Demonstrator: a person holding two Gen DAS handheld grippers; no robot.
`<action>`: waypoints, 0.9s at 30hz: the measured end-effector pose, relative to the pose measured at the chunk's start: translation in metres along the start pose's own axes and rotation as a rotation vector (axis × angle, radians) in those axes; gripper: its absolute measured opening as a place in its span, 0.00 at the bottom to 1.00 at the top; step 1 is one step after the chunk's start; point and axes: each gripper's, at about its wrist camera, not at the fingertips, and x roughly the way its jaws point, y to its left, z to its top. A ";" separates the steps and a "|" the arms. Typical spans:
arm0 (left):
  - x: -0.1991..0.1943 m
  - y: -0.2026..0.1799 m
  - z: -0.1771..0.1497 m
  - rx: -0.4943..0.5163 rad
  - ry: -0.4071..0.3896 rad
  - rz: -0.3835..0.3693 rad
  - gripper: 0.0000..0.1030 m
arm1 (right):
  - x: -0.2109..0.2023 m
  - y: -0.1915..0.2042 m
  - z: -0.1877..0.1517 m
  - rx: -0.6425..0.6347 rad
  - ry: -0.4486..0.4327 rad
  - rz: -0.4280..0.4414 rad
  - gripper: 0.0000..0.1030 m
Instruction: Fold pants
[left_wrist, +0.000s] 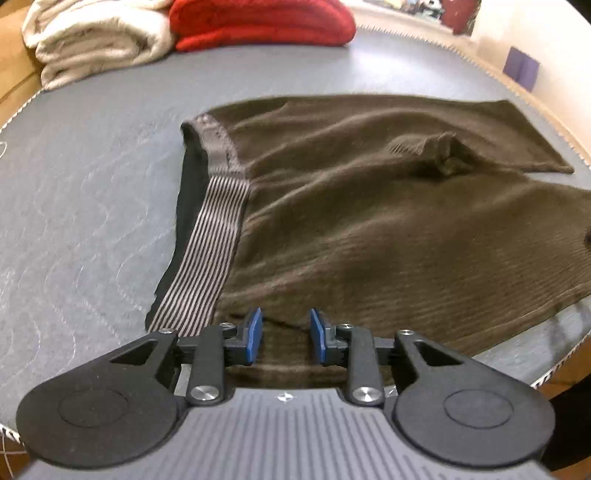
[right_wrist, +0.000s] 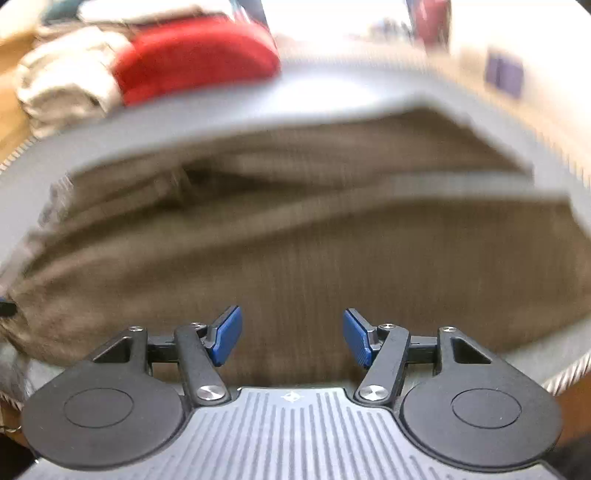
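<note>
Brown ribbed pants (left_wrist: 369, 221) lie spread on a grey quilted mat (left_wrist: 92, 184). Their striped grey waistband (left_wrist: 210, 258) runs down the left side. My left gripper (left_wrist: 286, 334) hovers at the pants' near edge, just right of the waistband's lower end. Its blue pads stand a little apart over the brown cloth, with a small crease showing in the gap and nothing pinched. The right wrist view is blurred. In it the pants (right_wrist: 295, 240) fill the middle and my right gripper (right_wrist: 291, 332) is open wide above the cloth, holding nothing.
A folded red cloth (left_wrist: 258, 22) and a folded cream cloth (left_wrist: 99, 40) sit at the mat's far left corner. The mat's stitched edge (left_wrist: 517, 96) curves along the right. A purple patch (left_wrist: 522, 68) marks the wall beyond. Bare mat lies left of the pants.
</note>
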 end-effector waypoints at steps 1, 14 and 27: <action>0.000 -0.002 0.002 0.005 -0.012 -0.006 0.32 | -0.013 0.004 0.012 -0.035 -0.076 -0.019 0.60; -0.041 -0.019 0.015 -0.048 -0.123 -0.099 0.45 | -0.162 0.007 0.158 -0.080 -0.548 -0.093 0.62; -0.074 -0.064 0.015 0.085 -0.313 -0.092 0.66 | -0.167 -0.029 0.119 -0.023 -0.476 -0.126 0.61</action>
